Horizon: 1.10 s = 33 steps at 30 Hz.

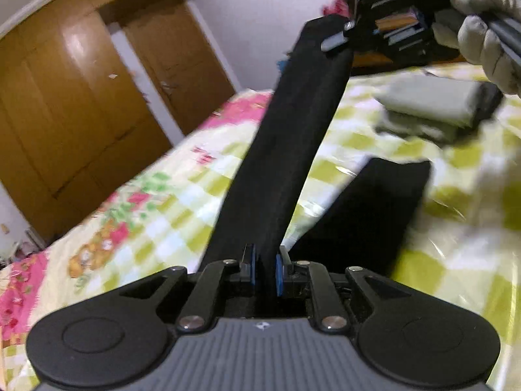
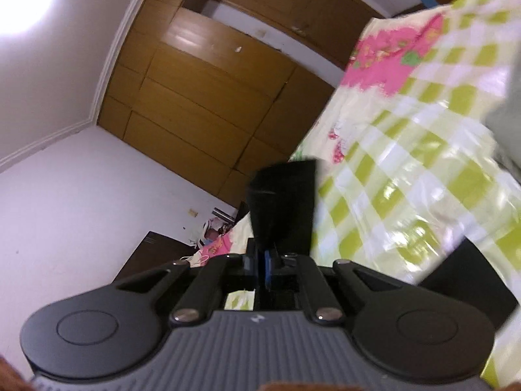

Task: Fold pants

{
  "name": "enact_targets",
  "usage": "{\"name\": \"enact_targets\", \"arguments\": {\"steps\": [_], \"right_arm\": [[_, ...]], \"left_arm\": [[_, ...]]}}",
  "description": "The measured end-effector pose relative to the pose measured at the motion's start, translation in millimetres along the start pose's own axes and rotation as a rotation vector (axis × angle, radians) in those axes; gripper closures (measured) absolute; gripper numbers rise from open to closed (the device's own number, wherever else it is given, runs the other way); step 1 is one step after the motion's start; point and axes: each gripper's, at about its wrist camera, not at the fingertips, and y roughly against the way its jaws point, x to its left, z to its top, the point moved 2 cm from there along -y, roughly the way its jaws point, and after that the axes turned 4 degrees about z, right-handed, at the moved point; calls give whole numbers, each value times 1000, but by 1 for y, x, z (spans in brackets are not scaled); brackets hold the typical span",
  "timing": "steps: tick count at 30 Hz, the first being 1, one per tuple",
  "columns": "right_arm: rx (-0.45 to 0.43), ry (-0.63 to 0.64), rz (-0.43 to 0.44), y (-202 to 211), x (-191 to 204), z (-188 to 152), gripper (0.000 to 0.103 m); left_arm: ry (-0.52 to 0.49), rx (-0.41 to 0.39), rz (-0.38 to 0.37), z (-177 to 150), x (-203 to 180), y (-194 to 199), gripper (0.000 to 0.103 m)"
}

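My left gripper (image 1: 265, 270) is clamped on the black pants (image 1: 293, 150) — the cloth sits pinched between its blue pads (image 1: 279, 273) at the bottom centre of the left wrist view. From there the fabric runs as a taut band up toward the upper right of the frame, where my right gripper (image 1: 338, 37) grips its far end, held by my gloved hand (image 1: 488, 32). Another part of the pants lies flat on the bed (image 1: 358, 143) just right of centre, dark against the green-and-white checked sheet with its pink flowered edge. Beyond it, in the upper right, rests a folded grey garment (image 1: 433, 104). Wooden wardrobe doors (image 1: 75, 97) fill the upper left.

In the right wrist view my right gripper is closed on a dark flap of the pants that stands up in the middle of the frame — the sheet sweeps across the right side, the wardrobe and white wall across the left.
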Motion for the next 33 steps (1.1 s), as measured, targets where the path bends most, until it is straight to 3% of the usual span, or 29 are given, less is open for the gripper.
{"name": "enact_targets", "arguments": {"steps": [2, 5, 7, 11, 21, 23, 27, 30, 33], "right_arm": [[14, -33, -96, 6, -29, -12, 97], [47, -127, -324, 8, -100, -30, 97], [44, -218, -375, 13, -129, -38, 97], [38, -201, -361, 9, -130, -38, 97], [-43, -204, -136, 22, -68, -11, 98], [-28, -183, -158, 26, -66, -13, 98], [60, -182, -362, 22, -114, -28, 97], [57, -281, -363, 19, -137, -33, 97], [56, -252, -333, 8, -130, -23, 94]], "left_arm": [[-33, 56, -60, -17, -24, -18, 74], [-83, 140, -121, -39, -54, -40, 76], [-90, 137, -127, -41, -60, -38, 78], [-79, 130, -131, -35, -55, -36, 77], [-6, 38, -104, -13, -29, -4, 77], [2, 53, -132, -17, -35, -4, 77], [-34, 125, -212, -36, -59, -17, 77], [-42, 131, -224, -39, -64, -14, 78], [-40, 115, -215, -35, -60, -14, 77]]}}
